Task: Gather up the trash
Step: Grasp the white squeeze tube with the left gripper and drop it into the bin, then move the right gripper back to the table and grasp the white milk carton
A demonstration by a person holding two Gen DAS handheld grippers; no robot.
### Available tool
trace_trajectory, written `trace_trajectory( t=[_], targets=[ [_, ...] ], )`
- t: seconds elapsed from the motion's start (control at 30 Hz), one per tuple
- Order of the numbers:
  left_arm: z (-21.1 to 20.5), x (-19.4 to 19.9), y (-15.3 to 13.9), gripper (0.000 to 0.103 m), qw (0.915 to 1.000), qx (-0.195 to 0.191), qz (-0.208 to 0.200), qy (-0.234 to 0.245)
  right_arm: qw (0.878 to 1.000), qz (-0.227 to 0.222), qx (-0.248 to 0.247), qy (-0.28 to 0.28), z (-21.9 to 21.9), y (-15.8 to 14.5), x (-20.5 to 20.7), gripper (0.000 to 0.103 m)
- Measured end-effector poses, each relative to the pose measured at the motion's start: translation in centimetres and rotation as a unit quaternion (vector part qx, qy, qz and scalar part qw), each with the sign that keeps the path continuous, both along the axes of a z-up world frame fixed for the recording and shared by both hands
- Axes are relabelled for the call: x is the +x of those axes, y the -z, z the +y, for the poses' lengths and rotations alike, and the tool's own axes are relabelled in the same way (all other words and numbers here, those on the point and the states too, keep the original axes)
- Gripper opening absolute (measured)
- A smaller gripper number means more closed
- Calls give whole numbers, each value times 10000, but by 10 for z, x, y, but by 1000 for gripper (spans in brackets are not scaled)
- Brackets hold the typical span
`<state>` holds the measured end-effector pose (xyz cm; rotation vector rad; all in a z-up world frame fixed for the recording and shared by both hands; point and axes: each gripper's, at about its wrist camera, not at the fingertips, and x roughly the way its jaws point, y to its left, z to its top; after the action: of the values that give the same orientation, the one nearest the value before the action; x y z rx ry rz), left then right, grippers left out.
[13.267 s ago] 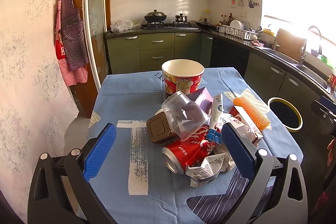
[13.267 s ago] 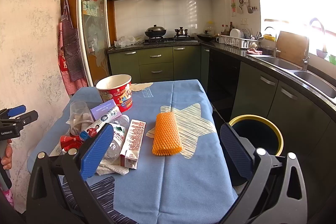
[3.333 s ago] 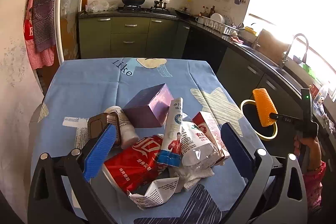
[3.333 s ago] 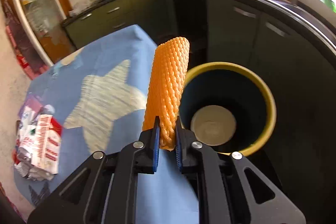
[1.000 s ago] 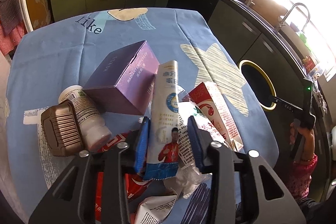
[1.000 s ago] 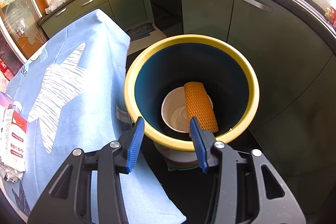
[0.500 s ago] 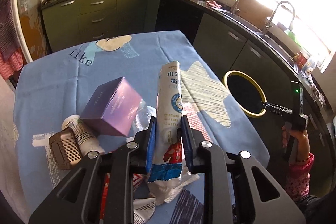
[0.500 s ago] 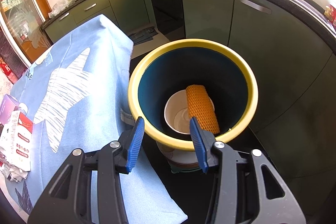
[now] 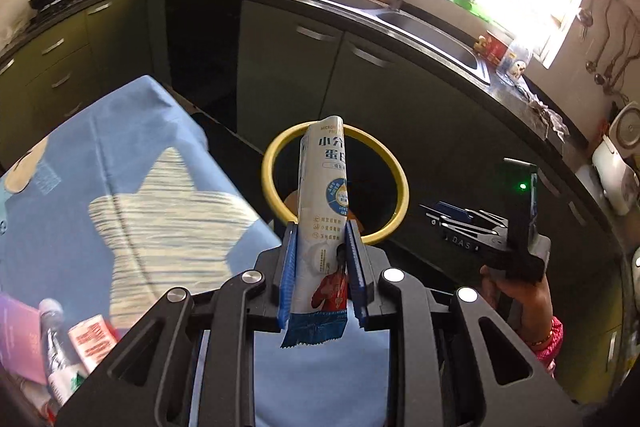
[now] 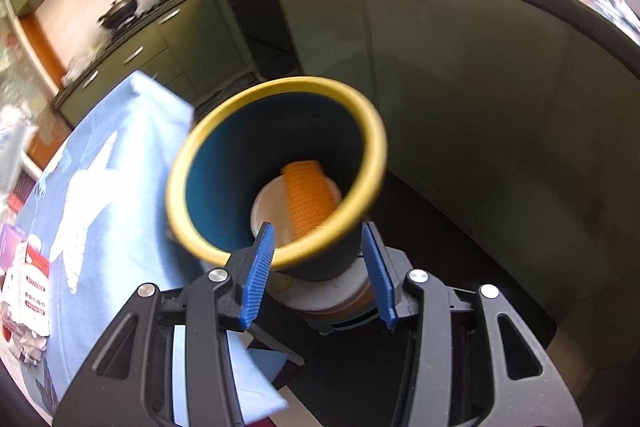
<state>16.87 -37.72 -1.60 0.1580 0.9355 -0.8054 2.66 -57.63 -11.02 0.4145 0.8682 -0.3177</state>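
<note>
My left gripper [image 9: 322, 243] is shut on a white and blue snack pouch [image 9: 325, 195] and holds it upright past the table edge, in line with the yellow-rimmed bin [image 9: 394, 173]. My right gripper [image 10: 318, 259] is open and empty just above the near rim of the bin [image 10: 276, 163]. Inside the bin lie an orange foam net [image 10: 306, 197] and a white paper bowl [image 10: 268, 211]. The right gripper also shows in the left wrist view [image 9: 464, 227], held by a hand to the right of the bin.
The blue tablecloth [image 9: 120, 163] covers the table left of the bin. A red and white carton [image 9: 92, 341], a plastic bottle [image 9: 56, 347] and a purple box [image 9: 18, 335] lie at its lower left. Dark cabinets [image 9: 360, 75] and the sink counter stand behind the bin.
My left gripper has lifted the pouch off the pile and swung right toward the bin. My right gripper has drawn back and tilted up; the foam net stays in the bin.
</note>
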Motion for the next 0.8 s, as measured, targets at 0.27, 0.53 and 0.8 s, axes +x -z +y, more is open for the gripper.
trace_trajectory(
  t=[0.27, 0.53, 0.8],
  targets=[
    [-121, 52, 56, 25, 9983, 489, 224, 241, 9985, 55, 190, 506, -37, 15, -30, 44],
    [-149, 72, 69, 63, 9979, 635, 66, -84, 9979, 51, 336, 547, -45, 22, -29, 46],
    [-76, 39, 12, 77, 9986, 22, -296, -432, 9988, 25, 385, 314, -28, 22, -22, 46]
  ],
)
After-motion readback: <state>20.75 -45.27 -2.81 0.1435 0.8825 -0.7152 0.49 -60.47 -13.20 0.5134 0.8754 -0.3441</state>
